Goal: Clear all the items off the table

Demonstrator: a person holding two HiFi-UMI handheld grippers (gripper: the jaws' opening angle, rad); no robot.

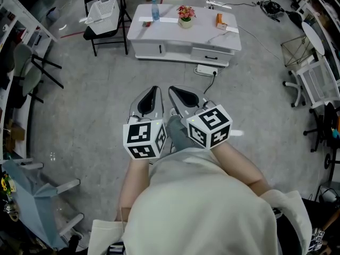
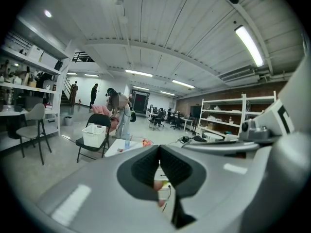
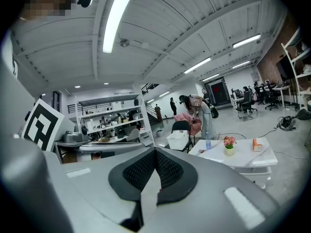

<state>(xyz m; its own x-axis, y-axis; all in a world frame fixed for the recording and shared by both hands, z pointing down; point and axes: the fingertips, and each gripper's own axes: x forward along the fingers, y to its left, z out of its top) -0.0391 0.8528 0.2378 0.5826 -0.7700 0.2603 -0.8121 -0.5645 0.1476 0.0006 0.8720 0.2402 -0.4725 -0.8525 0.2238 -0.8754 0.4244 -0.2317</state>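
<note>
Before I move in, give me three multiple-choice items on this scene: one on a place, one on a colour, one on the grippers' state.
1. Where is the white basket? A on the black chair; B on the floor; C on a shelf.
2. What colour is the small box on the white table? A blue; B orange; C green.
3. How are the left gripper and right gripper? A both shut, empty; B both wide open; C each holds something.
Answers: A, it sits on the seat; B, it shows orange; A, each one's pads meet with nothing between.
</note>
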